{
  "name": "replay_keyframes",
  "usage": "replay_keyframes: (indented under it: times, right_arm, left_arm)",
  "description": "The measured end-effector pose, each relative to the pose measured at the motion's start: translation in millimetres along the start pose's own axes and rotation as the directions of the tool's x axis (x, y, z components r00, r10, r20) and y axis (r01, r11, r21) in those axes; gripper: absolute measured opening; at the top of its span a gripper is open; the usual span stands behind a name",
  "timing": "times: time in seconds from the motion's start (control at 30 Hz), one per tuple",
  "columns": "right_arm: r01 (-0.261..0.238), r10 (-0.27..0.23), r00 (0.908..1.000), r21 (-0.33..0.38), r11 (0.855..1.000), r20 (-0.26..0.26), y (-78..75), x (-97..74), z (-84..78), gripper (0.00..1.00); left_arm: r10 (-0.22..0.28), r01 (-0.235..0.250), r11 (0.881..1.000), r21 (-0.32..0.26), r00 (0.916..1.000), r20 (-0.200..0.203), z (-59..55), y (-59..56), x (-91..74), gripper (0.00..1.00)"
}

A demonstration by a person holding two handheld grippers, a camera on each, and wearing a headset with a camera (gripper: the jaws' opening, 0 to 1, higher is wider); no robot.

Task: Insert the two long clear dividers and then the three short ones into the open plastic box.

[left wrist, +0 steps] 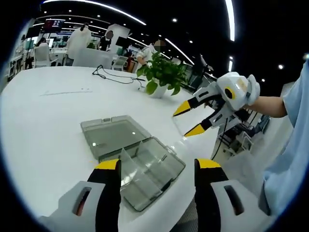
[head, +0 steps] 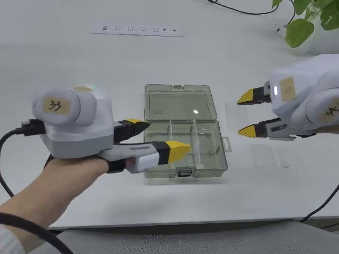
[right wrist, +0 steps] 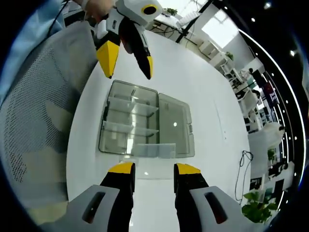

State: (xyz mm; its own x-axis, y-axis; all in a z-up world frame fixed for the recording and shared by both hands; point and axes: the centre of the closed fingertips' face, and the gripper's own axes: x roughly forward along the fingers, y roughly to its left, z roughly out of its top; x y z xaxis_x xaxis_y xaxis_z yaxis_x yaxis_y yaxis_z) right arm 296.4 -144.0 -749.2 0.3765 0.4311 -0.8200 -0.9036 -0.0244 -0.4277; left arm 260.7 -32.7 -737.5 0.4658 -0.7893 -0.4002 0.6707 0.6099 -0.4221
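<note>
Clear box (head: 179,105) open | left claw (head: 165,135) by left edge | right claw (head: 242,115) apart

A white table (head: 63,69) is carrying an open plastic box (head: 180,106), which is lying flat near the front edge with its lid folded back. Just to the right of it, clear dividers (head: 276,156) are lying flat on the tabletop. A white power strip (head: 137,29) is resting at the far side, a black cable (head: 241,9) is trailing past it, and a potted plant (head: 307,24) is standing at the far right corner.
</note>
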Motion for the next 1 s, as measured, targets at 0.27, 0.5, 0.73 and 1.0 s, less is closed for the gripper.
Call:
replay_keyframes:
  times: [0.27,0.5,0.73,1.0]
  right_arm:
    - [0.027,-0.023,0.9989,-0.106,0.994,0.042,0.1,-6.2,34.3,0.32]
    - [0.035,-0.026,0.9981,-0.162,0.986,0.056,3.7,-10.0,54.0,0.32]
    - [0.037,-0.024,0.997,-0.191,0.981,0.073,6.0,-12.2,65.9,0.33]
    - [0.049,-0.031,0.9958,-0.212,0.976,0.087,6.3,-14.7,71.8,0.33]
  left_arm:
    - [-0.073,0.075,0.993,-0.087,0.9971,0.018,13.9,-18.2,20.9,0.44]
    - [-0.102,0.105,0.982,-0.155,0.9944,0.029,19.9,-26.5,32.9,0.3]
    - [-0.133,0.143,0.968,-0.205,0.9892,0.062,24.0,-35.7,36.7,0.18]
    - [-0.139,0.155,0.957,-0.244,0.987,0.081,23.6,-34.7,36.0,0.06]
